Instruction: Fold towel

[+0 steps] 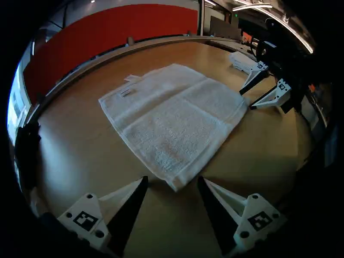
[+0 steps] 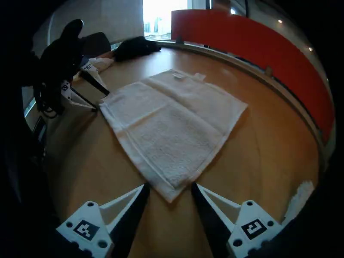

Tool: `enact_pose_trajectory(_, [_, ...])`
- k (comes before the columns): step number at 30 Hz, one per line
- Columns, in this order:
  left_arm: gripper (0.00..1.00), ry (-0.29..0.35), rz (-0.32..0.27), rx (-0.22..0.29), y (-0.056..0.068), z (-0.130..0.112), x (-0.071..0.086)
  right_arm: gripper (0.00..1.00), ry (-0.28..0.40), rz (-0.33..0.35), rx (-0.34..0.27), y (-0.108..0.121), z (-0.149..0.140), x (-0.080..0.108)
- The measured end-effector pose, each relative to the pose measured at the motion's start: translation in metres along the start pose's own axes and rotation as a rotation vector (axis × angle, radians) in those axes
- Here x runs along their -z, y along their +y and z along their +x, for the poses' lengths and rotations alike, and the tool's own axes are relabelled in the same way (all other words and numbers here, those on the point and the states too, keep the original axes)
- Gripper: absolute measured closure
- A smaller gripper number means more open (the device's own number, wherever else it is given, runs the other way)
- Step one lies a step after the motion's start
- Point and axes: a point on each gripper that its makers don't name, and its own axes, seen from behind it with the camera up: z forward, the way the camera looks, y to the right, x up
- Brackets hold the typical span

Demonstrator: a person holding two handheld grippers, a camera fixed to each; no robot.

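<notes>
Where the wooden table point(image 1: 86, 150) is widest, a white towel point(image 1: 176, 116) lies flat, set diagonally so that one corner points at each gripper. It looks folded at least once: a raised band crosses its middle and layered edges show along the near sides. A small sewn label point(image 1: 127, 91) sits near its far-left corner in the left gripper view.

The left gripper point(image 1: 172, 182) stands low over the table with its fingers spread wide, and the nearest towel corner reaches into the gap between the tips; neither finger presses on the cloth. The right gripper point(image 2: 169, 189) is placed the same way at the opposite corner, jaws wide apart, with the corner lying just between the tips. In the left gripper view it appears at the far right corner of the towel, held by a dark-sleeved arm.

Behind the towel a red partition point(image 1: 116, 30) runs along the table's edge. A second pile of white cloth point(image 1: 241, 60) rests beyond the right gripper, and a dark bundle point(image 2: 135, 46) lies near the window point(image 2: 165, 13).
</notes>
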Motion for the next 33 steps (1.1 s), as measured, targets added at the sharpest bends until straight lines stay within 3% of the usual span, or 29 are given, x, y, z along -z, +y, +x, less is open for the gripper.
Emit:
enact_pose_trajectory(6, [0.37, -0.005, 0.004, 0.002, 0.0022, 0.0001, 0.0001, 0.46, -0.002, 0.009, 0.008, -0.0024, 0.0009, -0.0004])
enact_pose_trajectory(10, [0.59, -0.007, 0.006, 0.001, 0.0059, 0.0005, -0.0006, 0.57, -0.002, 0.006, 0.0, -0.0013, 0.0013, -0.0003])
enact_pose_trajectory(14, [0.66, -0.008, 0.008, 0.007, 0.0078, 0.0007, -0.0014, 0.76, -0.002, -0.002, -0.014, 0.0015, 0.0022, -0.0002])
enact_pose_trajectory(16, [0.67, -0.01, 0.01, 0.016, 0.007, 0.0007, -0.0018, 0.79, -0.001, -0.002, -0.02, 0.0013, 0.0025, 0.0])
enact_pose_trajectory(20, [0.78, -0.014, 0.016, 0.035, 0.0032, 0.0013, -0.0016, 0.82, -0.001, 0.002, -0.018, -0.0013, 0.0033, 0.0004])
enact_pose_trajectory(33, [0.82, -0.012, 0.021, 0.059, 0.0031, 0.0025, -0.0011, 0.83, -0.003, 0.0, -0.023, -0.0024, 0.0041, -0.0007])
